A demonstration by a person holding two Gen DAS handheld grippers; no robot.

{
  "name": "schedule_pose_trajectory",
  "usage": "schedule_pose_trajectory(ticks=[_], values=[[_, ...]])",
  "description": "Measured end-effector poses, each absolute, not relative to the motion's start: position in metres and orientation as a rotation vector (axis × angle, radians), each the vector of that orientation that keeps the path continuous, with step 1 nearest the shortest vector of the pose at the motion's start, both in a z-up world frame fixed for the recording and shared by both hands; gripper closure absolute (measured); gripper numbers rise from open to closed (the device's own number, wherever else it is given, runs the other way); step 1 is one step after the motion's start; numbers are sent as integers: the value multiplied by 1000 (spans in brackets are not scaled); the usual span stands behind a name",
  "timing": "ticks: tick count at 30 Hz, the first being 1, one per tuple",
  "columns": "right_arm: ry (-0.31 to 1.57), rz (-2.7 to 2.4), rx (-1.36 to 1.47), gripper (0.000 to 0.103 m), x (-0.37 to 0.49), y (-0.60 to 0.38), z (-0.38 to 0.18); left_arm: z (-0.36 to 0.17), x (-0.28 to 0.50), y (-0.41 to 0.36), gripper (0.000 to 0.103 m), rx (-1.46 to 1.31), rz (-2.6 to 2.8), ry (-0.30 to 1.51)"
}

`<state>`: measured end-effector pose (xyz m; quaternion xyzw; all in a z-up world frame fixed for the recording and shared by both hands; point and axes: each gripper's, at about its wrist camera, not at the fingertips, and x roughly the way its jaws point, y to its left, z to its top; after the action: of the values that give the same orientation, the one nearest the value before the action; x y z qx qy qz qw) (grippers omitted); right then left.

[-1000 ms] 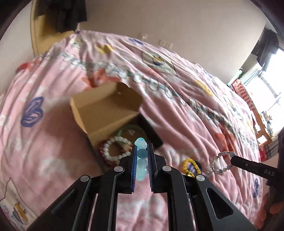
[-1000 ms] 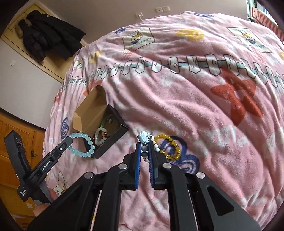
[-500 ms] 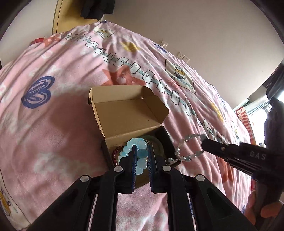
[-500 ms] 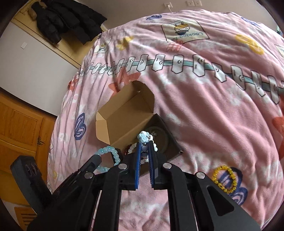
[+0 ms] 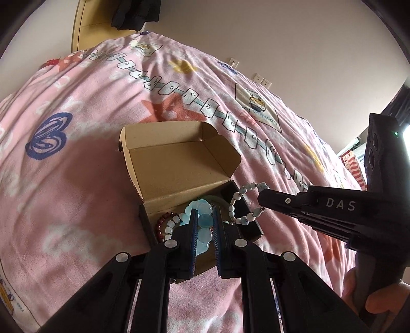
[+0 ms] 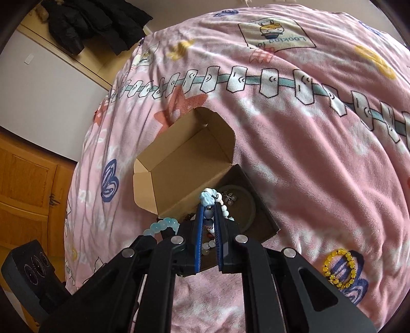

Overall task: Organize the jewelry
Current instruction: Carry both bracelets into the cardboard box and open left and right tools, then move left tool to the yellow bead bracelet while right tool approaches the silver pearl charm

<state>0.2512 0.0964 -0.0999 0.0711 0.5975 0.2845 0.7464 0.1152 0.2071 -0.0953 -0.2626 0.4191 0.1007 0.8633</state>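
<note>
Left gripper (image 5: 205,225): clamped on the aqua bracelet (image 5: 203,230), beads pinched between the blue pads, the loop's top poking out over the box's near edge.
Right gripper (image 6: 208,228): closed on the white bracelet (image 6: 214,202), a pale-blue flower bead sticking up above the fingertips; seen from the left camera at 3 o'clock, its loop (image 5: 243,205) dangling over the box's right corner.
Box (image 5: 179,166): brown cardboard, lid flipped back toward 12 o'clock, resting on the blanket; both tools poised right at its near rim.
Inside box: red bracelet (image 5: 160,226) at the left, white beads (image 5: 170,228) next to it, green bangle (image 6: 246,205) lying flat at the right (a small charm on it, too small to identify).
Yellow bracelet (image 6: 339,267): loose on the blanket at 4 o'clock in the right view, well apart from the box, lying on a blue butterfly print.
Blanket (image 6: 307,153): pink, printed with stars and a row of white tiles.
Jackets (image 6: 94,23): dark, at 11 o'clock beyond the bed.
</note>
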Motion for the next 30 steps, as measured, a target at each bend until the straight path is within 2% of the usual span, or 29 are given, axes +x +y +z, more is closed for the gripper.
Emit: schedule_pose_trajectory(ticks=[16,21,23,24,25,27,30], values=[[1323,617,153,93,251,98,-108,-99,117,203,90,-532,222,882],[1317,624,151,91,250,98,-104,-98,117,205,89,-550,247,883],[1311,623,143,91,250,98,-101,-97,115,208,87,-563,262,879],[1309,622,141,91,249,97,-100,-97,115,209,81,-564,268,879],[1308,623,142,91,249,96,-99,-97,114,210,71,-565,277,879],[1306,625,142,91,247,92,-97,-96,112,211,60,-572,292,866],[1293,618,133,91,241,79,-94,-93,111,212,60,-584,285,859]])
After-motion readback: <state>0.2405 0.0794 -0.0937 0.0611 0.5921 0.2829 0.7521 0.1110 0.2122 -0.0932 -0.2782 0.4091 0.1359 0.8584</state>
